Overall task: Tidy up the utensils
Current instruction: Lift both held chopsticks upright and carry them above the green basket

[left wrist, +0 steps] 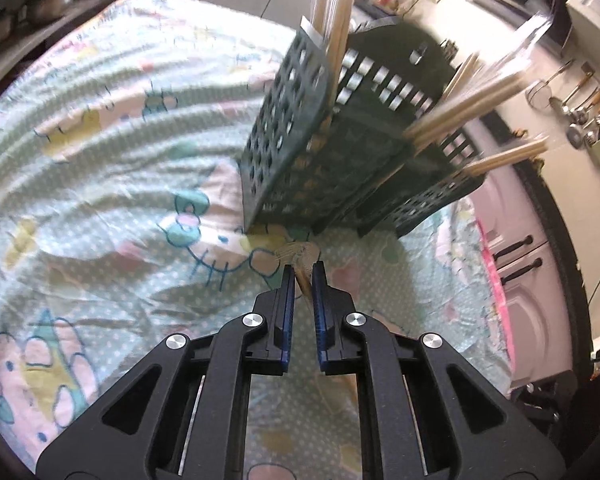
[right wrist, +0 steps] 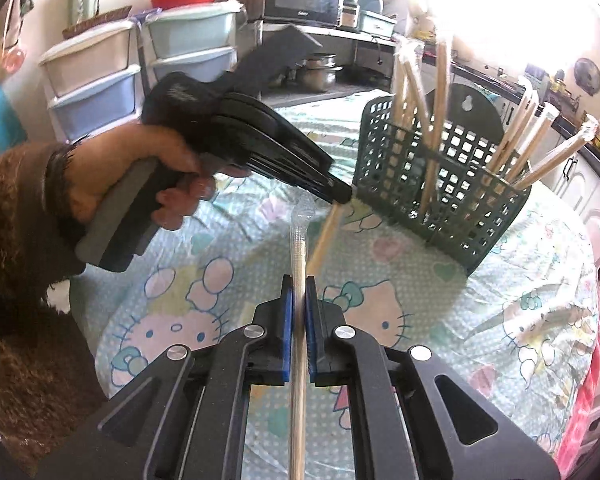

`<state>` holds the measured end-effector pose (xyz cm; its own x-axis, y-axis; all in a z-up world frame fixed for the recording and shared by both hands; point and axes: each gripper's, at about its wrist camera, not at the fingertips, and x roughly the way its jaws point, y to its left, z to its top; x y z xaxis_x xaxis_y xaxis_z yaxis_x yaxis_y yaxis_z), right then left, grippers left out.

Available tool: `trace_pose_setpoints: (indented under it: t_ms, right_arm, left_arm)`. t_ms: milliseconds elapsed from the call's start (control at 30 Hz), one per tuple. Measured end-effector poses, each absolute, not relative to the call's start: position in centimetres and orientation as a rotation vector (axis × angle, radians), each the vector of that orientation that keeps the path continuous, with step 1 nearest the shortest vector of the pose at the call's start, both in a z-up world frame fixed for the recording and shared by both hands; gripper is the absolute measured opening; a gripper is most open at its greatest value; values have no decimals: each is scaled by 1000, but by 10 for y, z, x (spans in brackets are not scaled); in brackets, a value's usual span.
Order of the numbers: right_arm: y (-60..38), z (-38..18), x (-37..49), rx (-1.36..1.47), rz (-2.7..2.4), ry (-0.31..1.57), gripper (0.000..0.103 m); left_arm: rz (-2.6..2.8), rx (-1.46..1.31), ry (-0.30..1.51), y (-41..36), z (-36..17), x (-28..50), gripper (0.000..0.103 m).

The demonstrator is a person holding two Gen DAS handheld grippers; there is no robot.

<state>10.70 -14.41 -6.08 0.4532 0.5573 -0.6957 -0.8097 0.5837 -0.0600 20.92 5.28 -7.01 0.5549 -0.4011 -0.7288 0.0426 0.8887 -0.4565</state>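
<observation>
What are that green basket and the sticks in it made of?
The green basket looks like moulded matt plastic, judging by its even square-holed grid. The sticks look like pale bare wood or bamboo; several seem sleeved in clear glossy wrap that glints.

Green perforated basket (right wrist: 440, 184) upright on cloth, wrapped wooden chopsticks (right wrist: 434, 128) standing inside, leaning

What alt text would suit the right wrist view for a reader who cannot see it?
The right gripper is shut on a wrapped pair of chopsticks above a cartoon-cat tablecloth. Ahead, a hand holds the left gripper, shut on another wooden pair beside a green perforated basket already holding several more.
</observation>
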Motion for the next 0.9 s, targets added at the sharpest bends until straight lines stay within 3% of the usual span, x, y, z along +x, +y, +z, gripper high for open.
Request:
trace_pose_setpoints:
  t_ms: [900]
  right_arm:
    - [-159,22,127,-258,799,486,6]
  left_arm:
    - [-338,-334,638,43,50,159,2]
